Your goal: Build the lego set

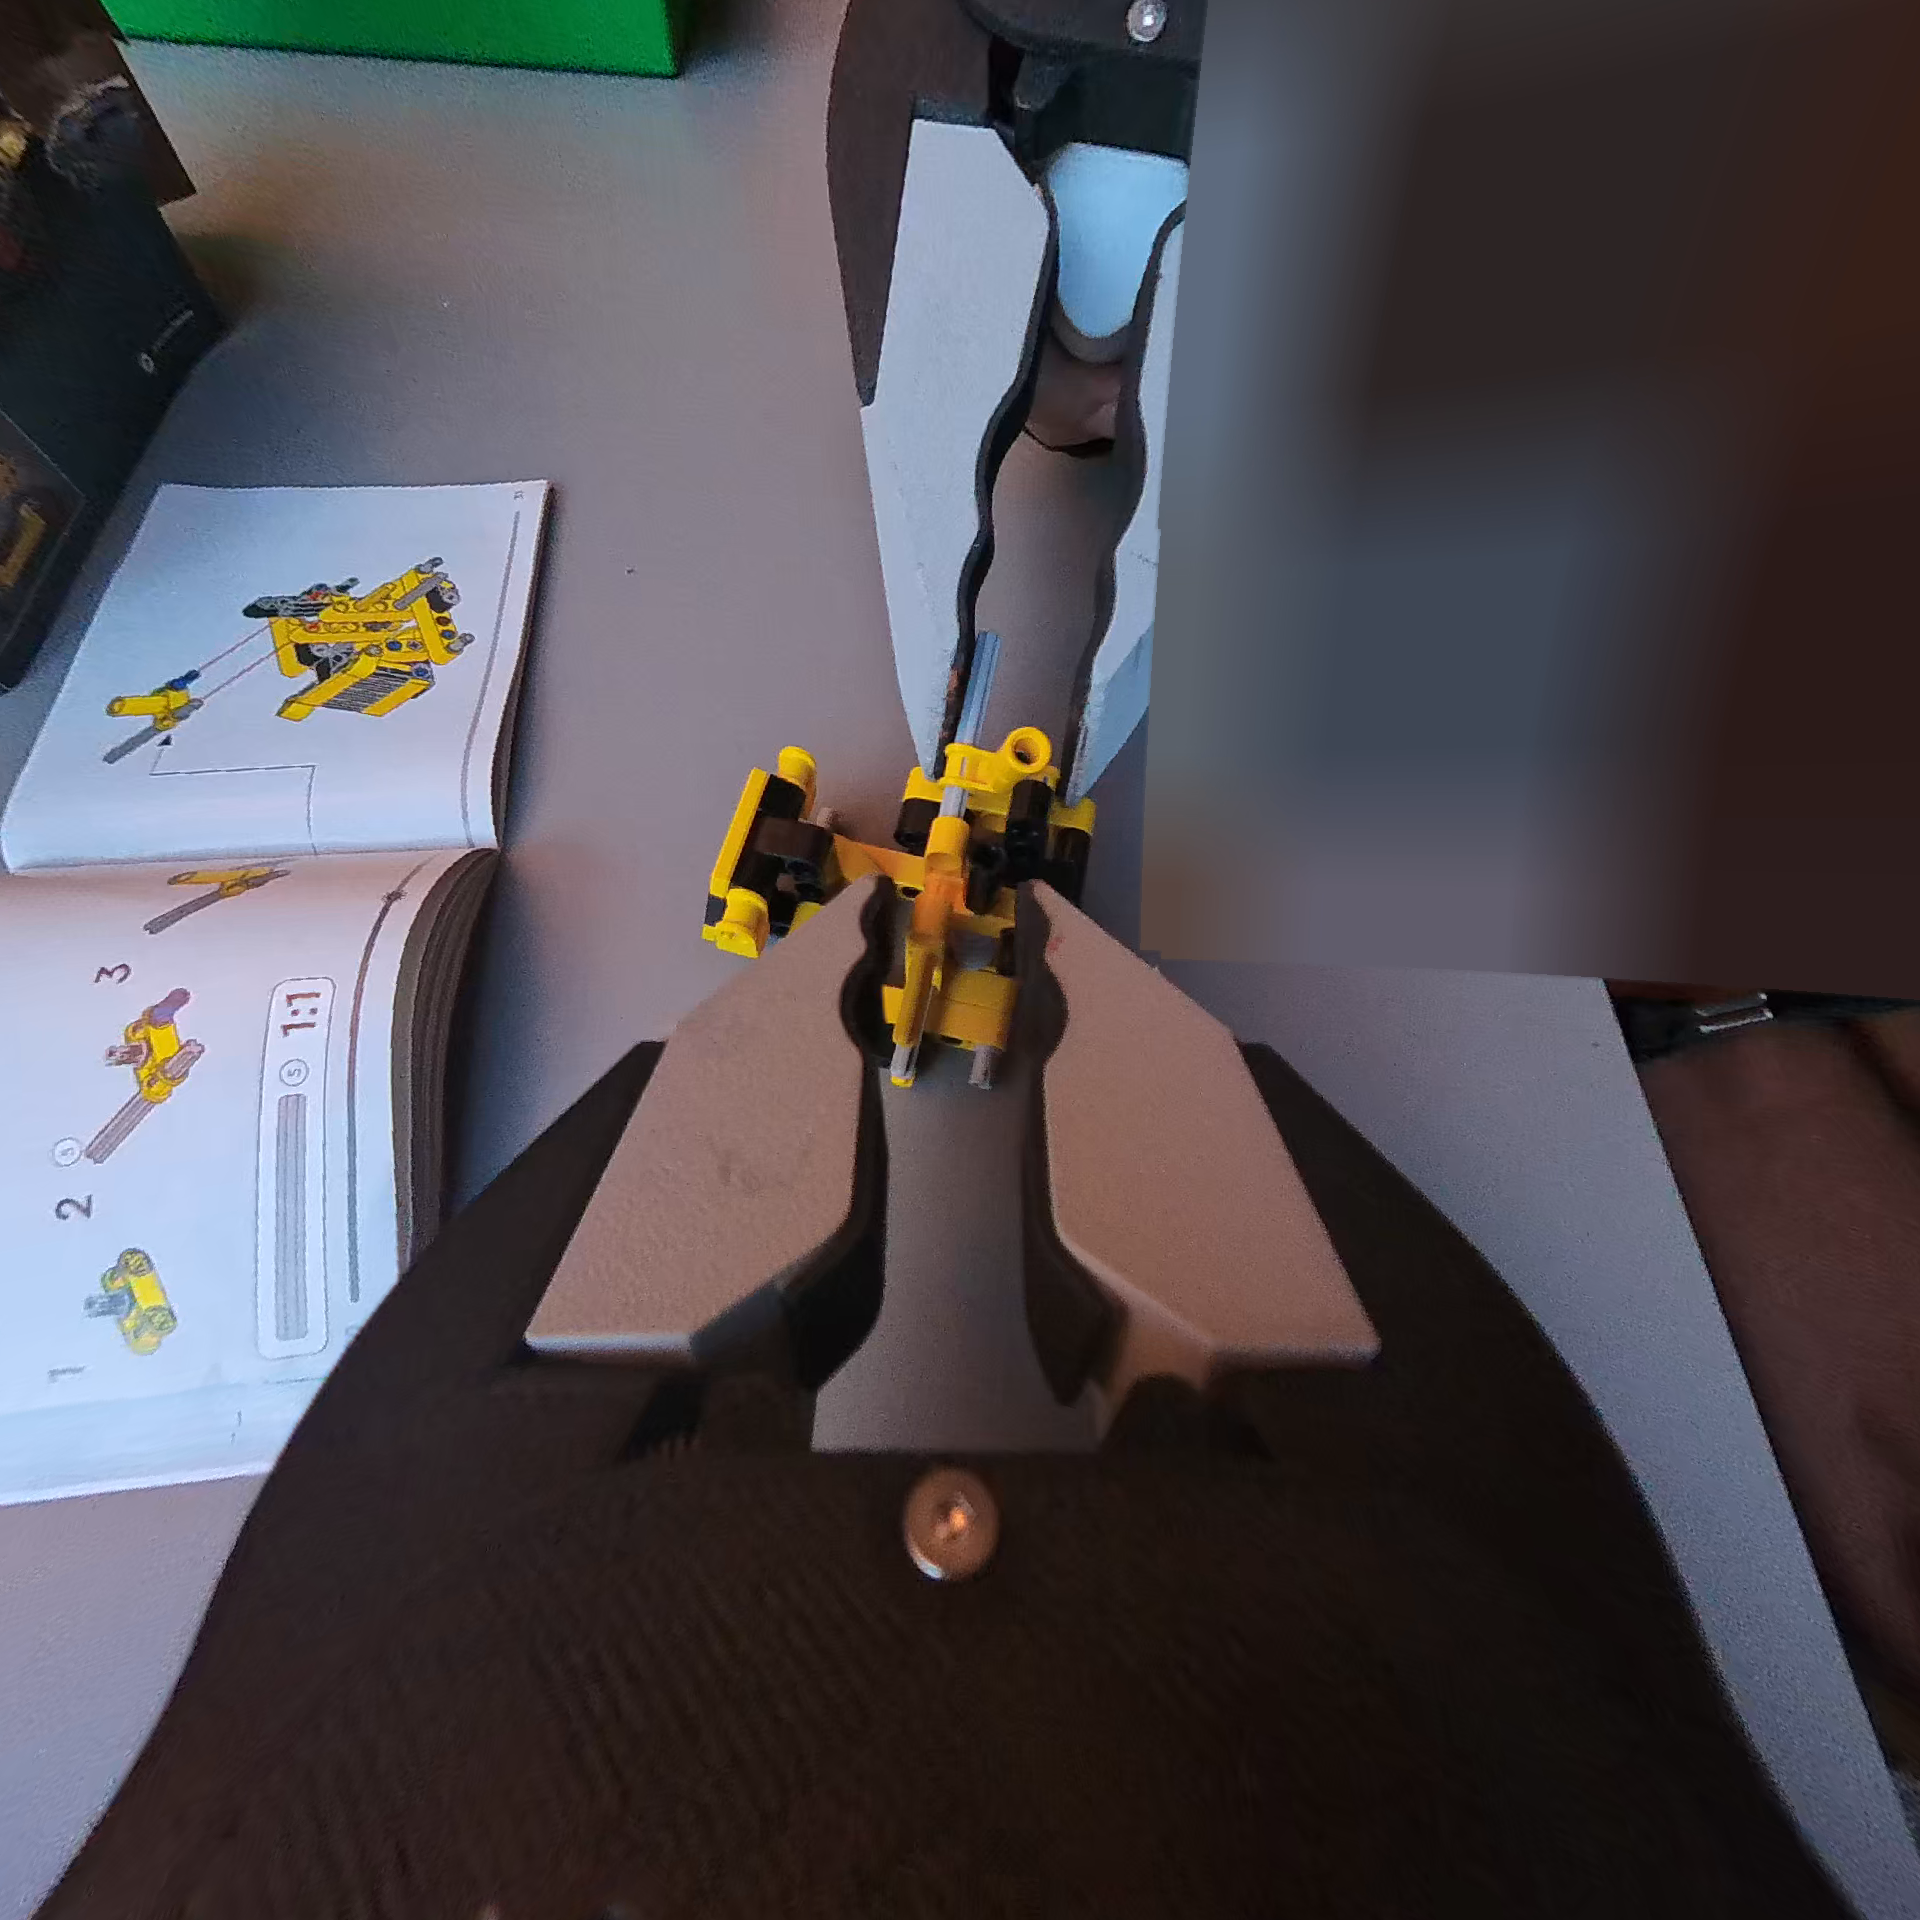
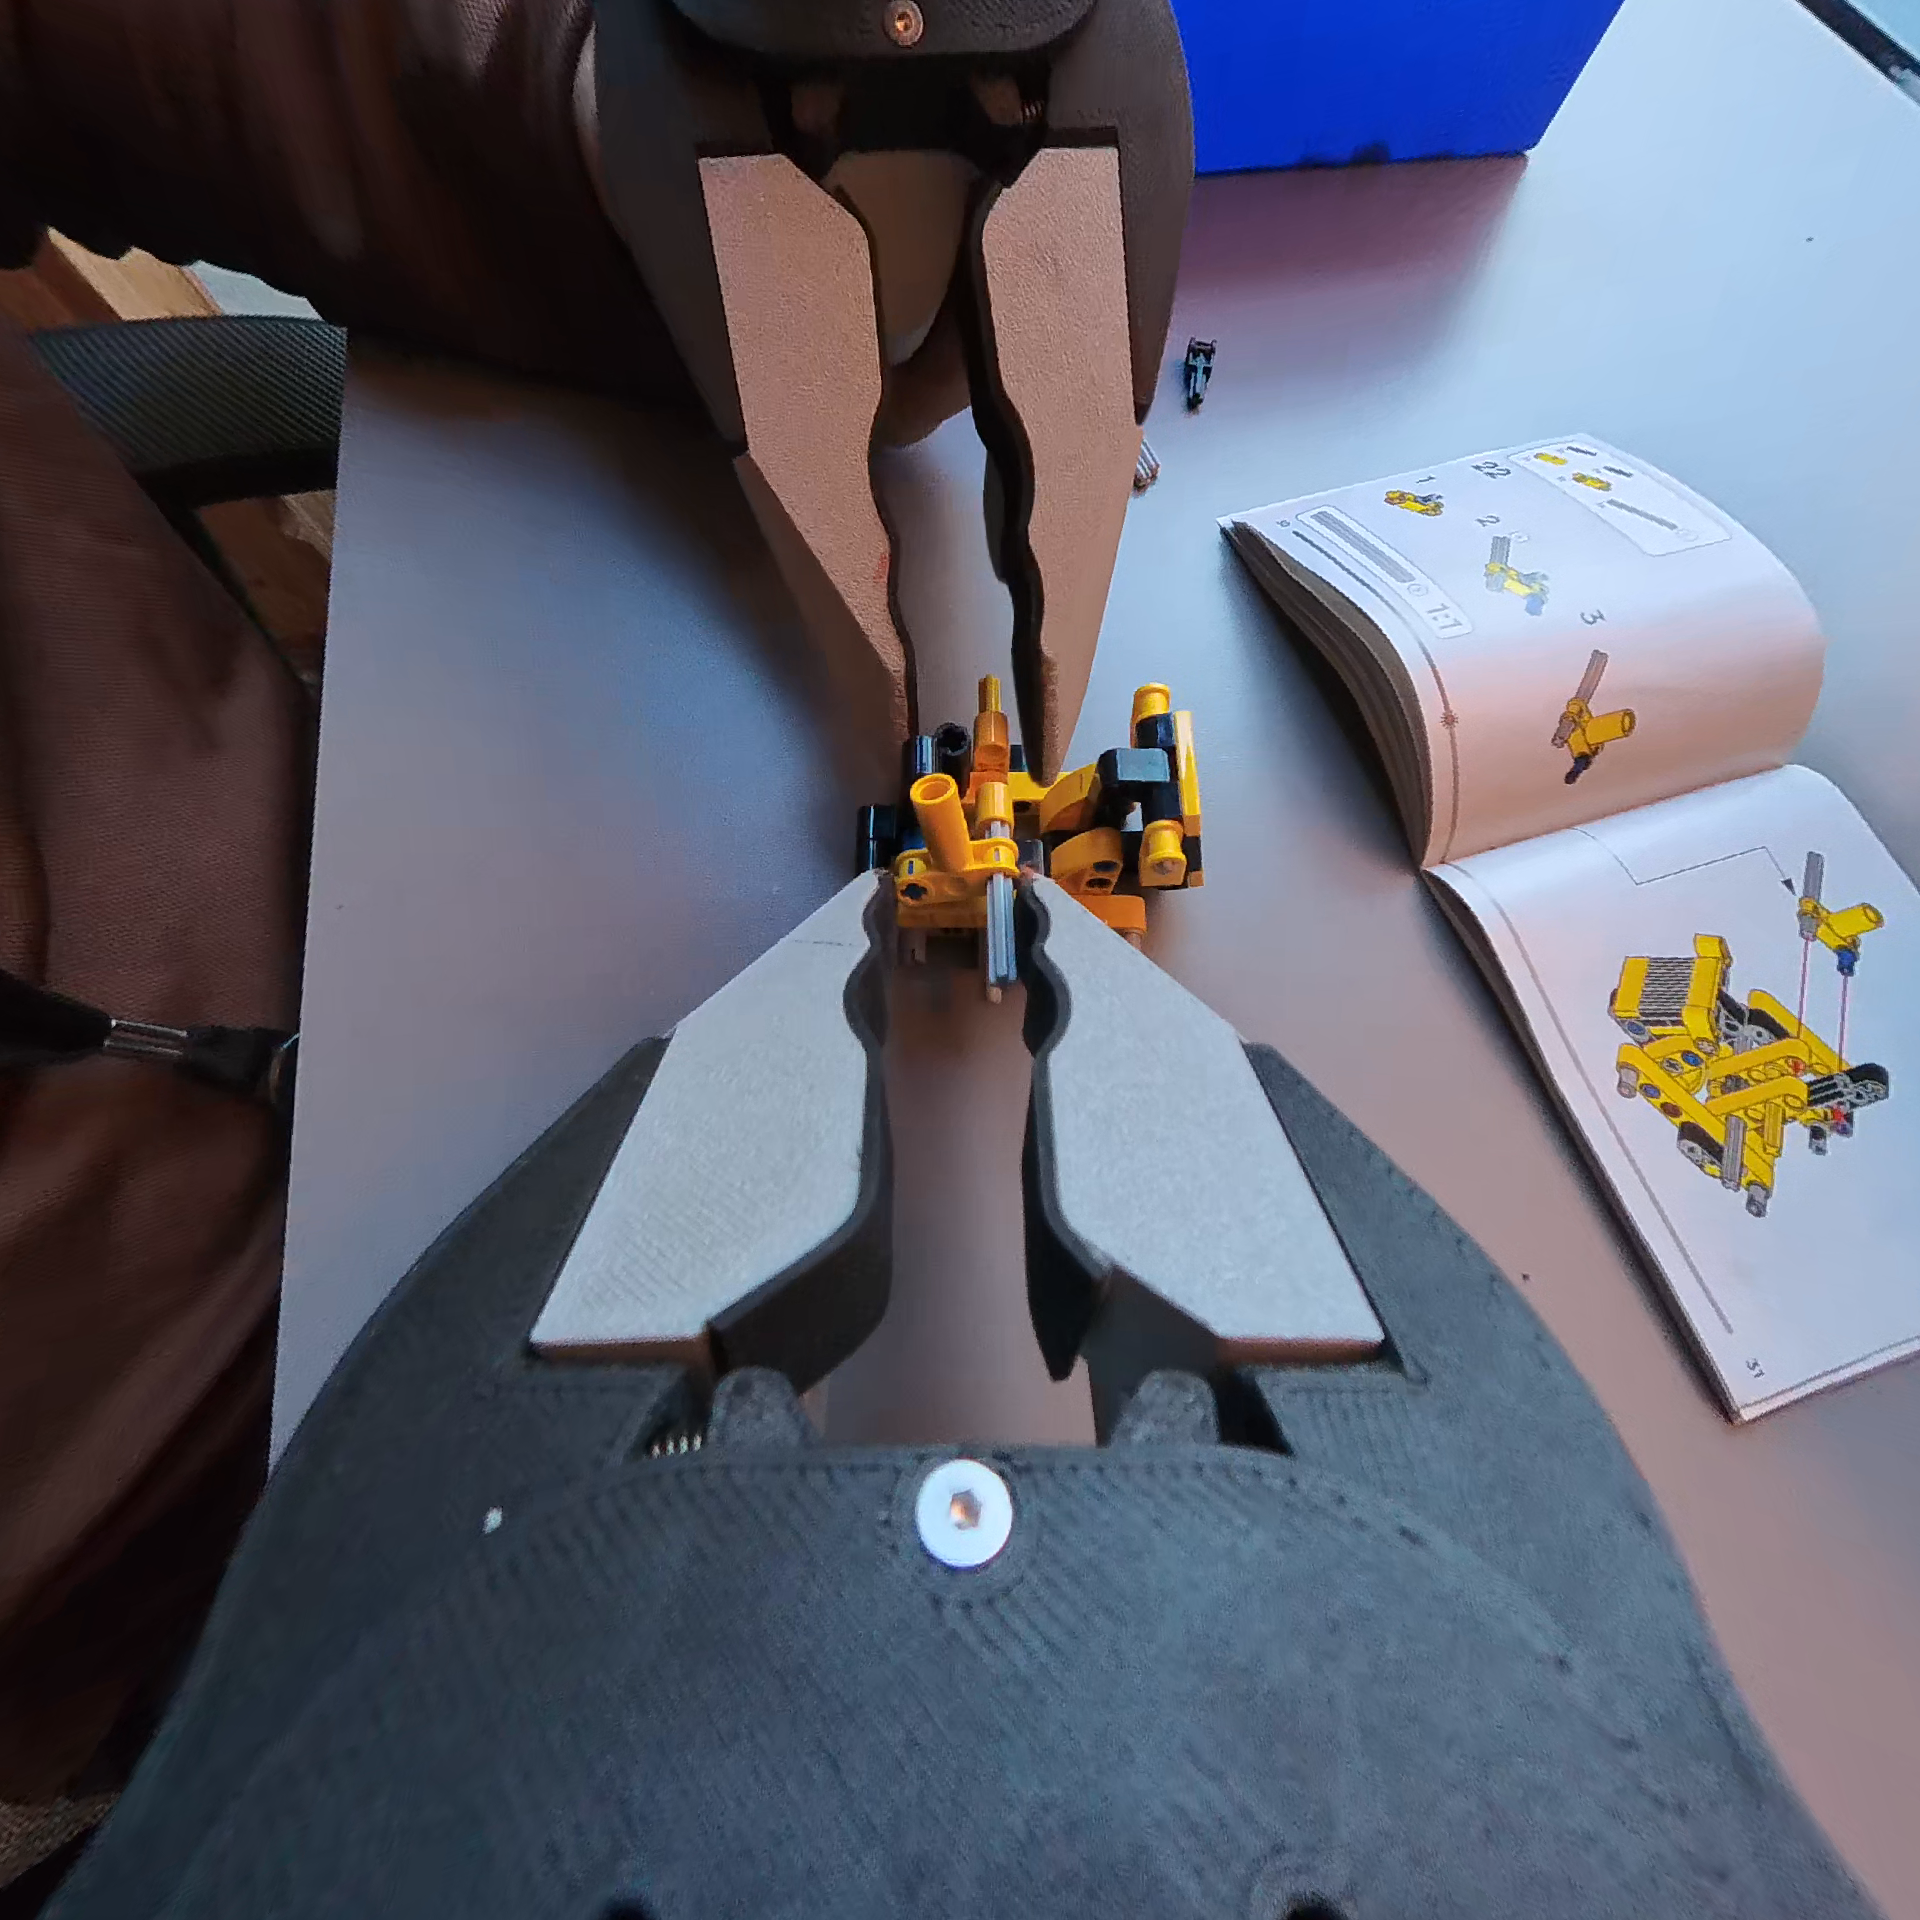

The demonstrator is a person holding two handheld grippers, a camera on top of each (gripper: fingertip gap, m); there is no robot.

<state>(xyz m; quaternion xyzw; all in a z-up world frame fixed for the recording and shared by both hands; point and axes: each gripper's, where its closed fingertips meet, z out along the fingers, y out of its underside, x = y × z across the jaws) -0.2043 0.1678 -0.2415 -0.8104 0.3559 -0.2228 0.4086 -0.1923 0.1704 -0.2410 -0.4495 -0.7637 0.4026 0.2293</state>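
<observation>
A small yellow and black lego model (image 1: 790,862) stands on the grey table (image 1: 644,416); it also shows in the right wrist view (image 2: 1143,810). My left gripper (image 1: 951,904) is closed on the model's near yellow part. My right gripper (image 2: 951,894) faces it from the other side and is closed on a yellow connector (image 2: 951,842) with a grey axle (image 2: 1000,935) through it, set against the model. In the left wrist view the right gripper (image 1: 1008,758) comes down from the top, with the axle (image 1: 977,686) between its fingers. The left gripper (image 2: 977,738) also shows in the right wrist view.
An open instruction booklet (image 1: 260,935) lies to the left; in the right wrist view the booklet (image 2: 1610,727) lies to the right. A green box (image 1: 416,31) and a dark box (image 1: 62,364) stand at the back left. A blue box (image 2: 1371,73) and a small black piece (image 2: 1198,369) are farther off. The table edge (image 2: 312,935) runs beside a person's brown sleeve. The grippers are tip to tip, or close to it.
</observation>
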